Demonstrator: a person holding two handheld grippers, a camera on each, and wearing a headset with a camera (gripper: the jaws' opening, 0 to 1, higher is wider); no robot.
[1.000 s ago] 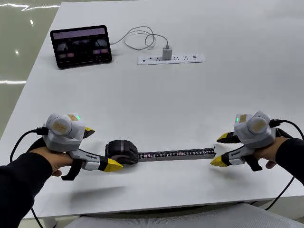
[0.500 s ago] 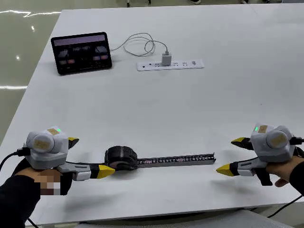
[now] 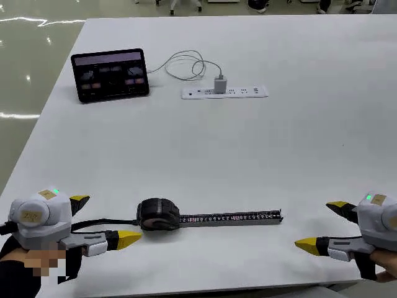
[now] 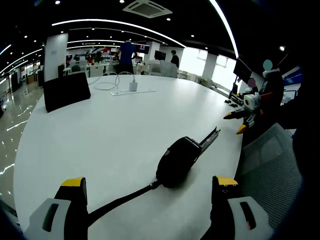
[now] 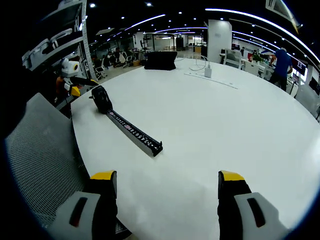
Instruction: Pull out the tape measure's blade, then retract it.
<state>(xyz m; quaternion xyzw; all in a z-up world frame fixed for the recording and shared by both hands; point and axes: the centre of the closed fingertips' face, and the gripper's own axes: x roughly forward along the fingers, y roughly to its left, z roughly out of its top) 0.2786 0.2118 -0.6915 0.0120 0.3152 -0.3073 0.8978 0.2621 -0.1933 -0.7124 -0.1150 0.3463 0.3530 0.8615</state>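
I'm looking down on a broad white desk (image 3: pixel 260 149) with a glossy pale floor (image 3: pixel 18 68) off its left edge. At the far side a dark tablet (image 3: pixel 110 74) stands propped up. To its right a white power strip (image 3: pixel 224 92) lies flat with a charger (image 3: pixel 220 82) plugged in, and a looped white cable (image 3: pixel 181 61) trails from it. My gripper views show an open office behind: long ceiling lights (image 4: pixel 115 23), rows of workstations, and a person in blue (image 4: pixel 127 52) standing far off. A mesh chair (image 5: pixel 40 145) sits at the near edge.

The tape measure (image 3: pixel 158 215) rests on the desk near the front edge. Its blade (image 3: pixel 231 217) lies flat, drawn out to the right, and a black strap (image 4: pixel 120 202) trails towards me.

The left gripper (image 3: pixel 107 218) hovers just left of the case, its fingers (image 4: pixel 74 183) spread wide and holding nothing. The right gripper (image 3: pixel 319 224) sits well apart from the blade's end hook, its fingers likewise released and empty.

Against a second ago, both grippers have backed outward. The left yellow tip was against the case then and is now clear of it, and the right one was just beside the blade's end. The tape measure and its drawn-out blade lie as they did
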